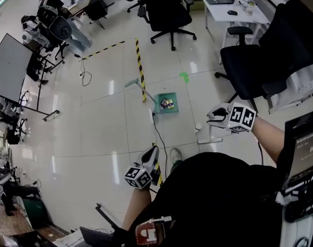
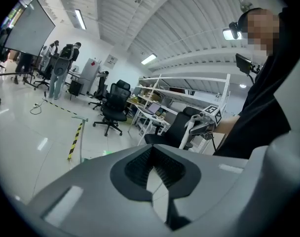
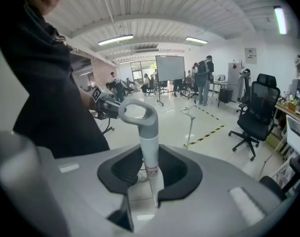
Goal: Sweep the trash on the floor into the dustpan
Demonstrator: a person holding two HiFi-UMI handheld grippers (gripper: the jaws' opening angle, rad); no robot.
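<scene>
A green dustpan (image 1: 167, 104) stands on the tiled floor with colourful trash (image 1: 168, 103) in it; its long handle (image 1: 138, 85) leans up to the left. My right gripper (image 1: 216, 118) is shut on the grey looped top of the white broom handle (image 3: 142, 132), to the right of the dustpan. The broom's lower end (image 1: 208, 140) rests on the floor below it. My left gripper (image 1: 150, 159) hangs low near my body, shut, with nothing between its jaws. The dustpan handle (image 2: 81, 141) shows upright in the left gripper view.
A black cable (image 1: 157, 135) runs from the dustpan toward me. Yellow-black tape (image 1: 140, 68) crosses the floor behind it, with a green mark (image 1: 184, 76) nearby. Black office chairs (image 1: 264, 60) and a desk (image 1: 233, 6) stand at the right. A whiteboard (image 1: 10, 66) and people are at the left.
</scene>
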